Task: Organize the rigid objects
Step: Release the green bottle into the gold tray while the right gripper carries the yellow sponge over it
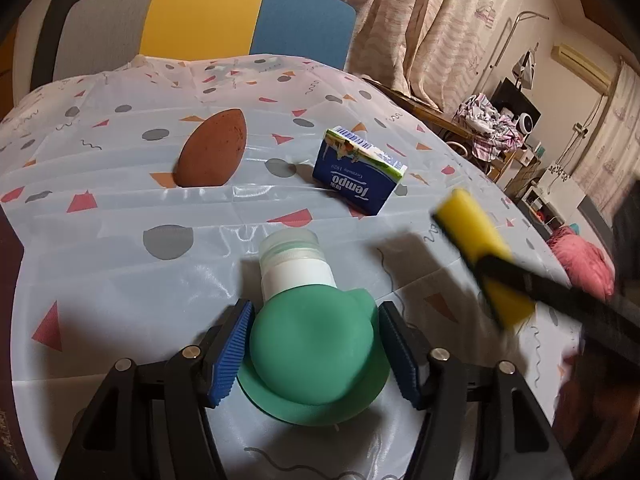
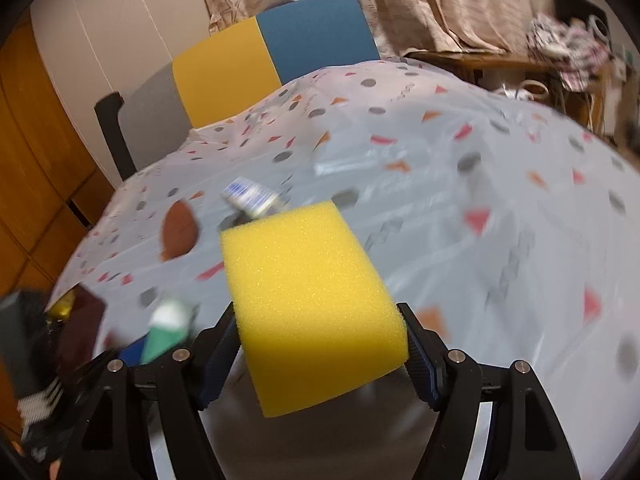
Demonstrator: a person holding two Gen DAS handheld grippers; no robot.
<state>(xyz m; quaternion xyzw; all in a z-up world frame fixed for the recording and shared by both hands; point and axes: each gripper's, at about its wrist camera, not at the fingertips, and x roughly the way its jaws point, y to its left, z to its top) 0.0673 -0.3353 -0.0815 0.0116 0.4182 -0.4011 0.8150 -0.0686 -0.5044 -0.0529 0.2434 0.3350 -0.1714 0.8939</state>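
Observation:
In the left wrist view my left gripper (image 1: 314, 344) is shut on a green squeeze bottle (image 1: 316, 356) with a white neck and clear cap (image 1: 290, 246), held just above the table. In the right wrist view my right gripper (image 2: 320, 350) is shut on a yellow sponge block (image 2: 308, 296), held above the table. The sponge also shows in the left wrist view (image 1: 476, 232), to the right, blurred. A brown egg-shaped sponge (image 1: 212, 148) and a blue Tempo tissue pack (image 1: 358, 172) rest further back on the table.
The table wears a pale cloth with coloured shapes (image 1: 120, 260). A grey, yellow and blue chair back (image 1: 204, 20) stands behind the far edge. Curtains, a clothes-covered side table (image 1: 492, 128) and a pink cushion (image 1: 584, 264) lie to the right.

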